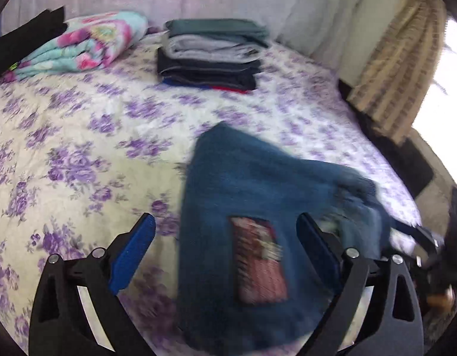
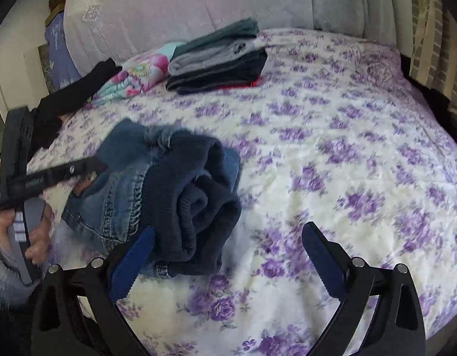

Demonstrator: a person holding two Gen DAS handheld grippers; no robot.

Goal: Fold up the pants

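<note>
**Both grippers open beside a bunched pair of jeans on the bed**

My left gripper (image 1: 225,222) stands wide, its blue pads spread to either side of the jeans (image 1: 258,207); the denim lies between and beyond the fingers, and I cannot tell whether either pad touches it. In this view the jeans are blurred, a dark blue mass with a red-and-white label (image 1: 259,262) showing near the lower middle.

My right gripper (image 2: 228,231) is also wide and holds nothing. Its left pad (image 2: 133,262) lies against the near edge of the jeans (image 2: 169,190) — its right pad is over bare bedspread (image 2: 347,154). Seen from here the jeans are a rumpled heap, lighter denim with a stitched seam on the left, darker folds rolled up on the right. They lie on the near left part of the bed, on the white bedspread printed with purple flowers.

At the far left of the right wrist view my left hand (image 2: 35,237) grips the other tool's handle, a grey sleeve cuff below it.

Well apart from the jeans, toward the pillows (image 2: 184,6), sits a stack of folded clothes (image 1: 210,56) — green, grey, dark, with red and blue at the bottom. Beside it lies a folded flowered blanket (image 1: 86,44), pink and turquoise.
</note>
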